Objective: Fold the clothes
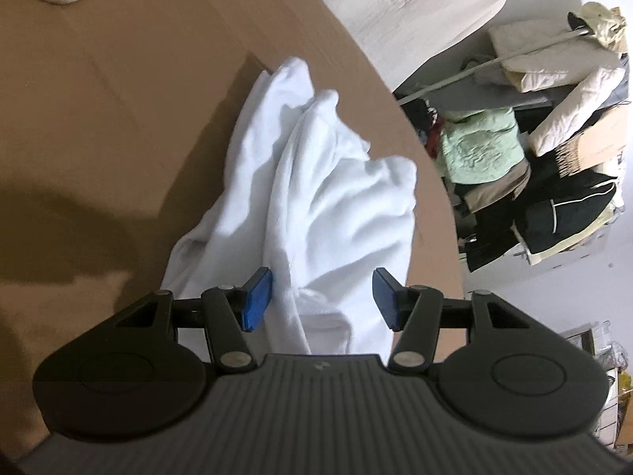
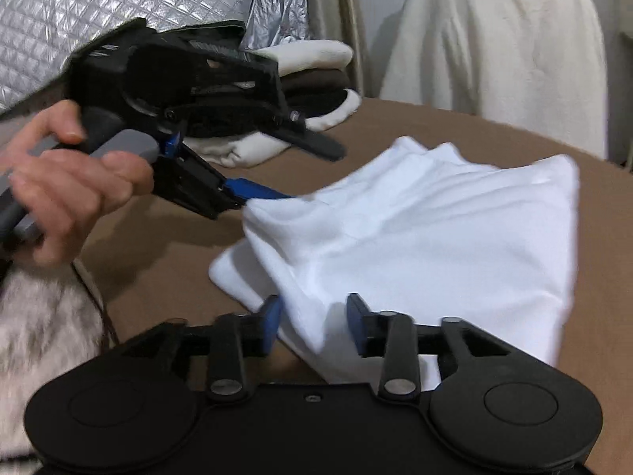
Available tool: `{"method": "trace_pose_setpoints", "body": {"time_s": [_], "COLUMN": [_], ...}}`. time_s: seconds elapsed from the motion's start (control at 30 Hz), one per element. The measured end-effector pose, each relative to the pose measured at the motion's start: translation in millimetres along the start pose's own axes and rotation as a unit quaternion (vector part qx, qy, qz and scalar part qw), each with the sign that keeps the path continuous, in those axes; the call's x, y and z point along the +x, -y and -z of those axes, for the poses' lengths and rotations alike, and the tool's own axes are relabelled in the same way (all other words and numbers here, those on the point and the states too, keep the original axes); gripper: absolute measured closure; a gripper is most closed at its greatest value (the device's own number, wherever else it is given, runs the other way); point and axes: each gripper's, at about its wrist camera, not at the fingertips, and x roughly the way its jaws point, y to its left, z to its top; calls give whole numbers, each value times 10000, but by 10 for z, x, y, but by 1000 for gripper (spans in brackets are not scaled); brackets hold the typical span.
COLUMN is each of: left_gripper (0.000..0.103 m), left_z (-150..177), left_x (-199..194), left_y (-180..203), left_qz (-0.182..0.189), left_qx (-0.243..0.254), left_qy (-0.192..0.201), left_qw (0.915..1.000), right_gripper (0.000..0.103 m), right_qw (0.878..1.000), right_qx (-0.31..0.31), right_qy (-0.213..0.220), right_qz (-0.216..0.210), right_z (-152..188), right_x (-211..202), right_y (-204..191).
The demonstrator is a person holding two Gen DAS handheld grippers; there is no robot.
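I have the white garment (image 1: pixel 316 198) lying bunched in loose folds on the brown worktop (image 1: pixel 118 118), close to its curved far edge in my left wrist view, with bare brown surface open to the left of it. My left tongs (image 1: pixel 322 297) stand apart, the blue pads on either side of a raised fold without pressing it. In the right wrist view my right tongs (image 2: pixel 314 320) are likewise parted, a corner of the white garment (image 2: pixel 415 237) between the pads but not pinched. There I also see the left tongs (image 2: pixel 257 192) held in a hand (image 2: pixel 71 182), a blue tip at the cloth's near edge. A stack of folded clothes (image 2: pixel 308 91), cream and dark, sits on the worktop behind them, near the far edge. Beyond the worktop edge, on the floor side, a heap of mixed clothing (image 1: pixel 534 150) crowds the right; a pale draped fabric (image 2: pixel 494 59) hangs behind.
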Motion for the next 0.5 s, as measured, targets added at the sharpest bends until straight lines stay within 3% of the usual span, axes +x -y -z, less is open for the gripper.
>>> {"method": "trace_pose_setpoints", "body": {"time_s": [0.1,0.23,0.33,0.5], "left_gripper": [48,45,45,46], "left_z": [14,62,128,195], "left_x": [2,78,215,441], "left_y": [10,144,195,261], "left_qz": [-139,-563,-623,-1296], "left_qx": [97,543,780,1084], "left_qy": [-19,-119,-529,-728], "left_qw": [9999,9969,9936,9829], "right_gripper": [44,44,44,44], "right_qw": [9992,9975,9959,9941], "right_qx": [-225,33,258,450], "right_qy": [75,-81,-280,-337], "right_qz": [309,704,817,930], "right_z": [138,353,480,549], "right_x": [-336,-552,-522,-381], "right_y": [11,249,385,471]}}
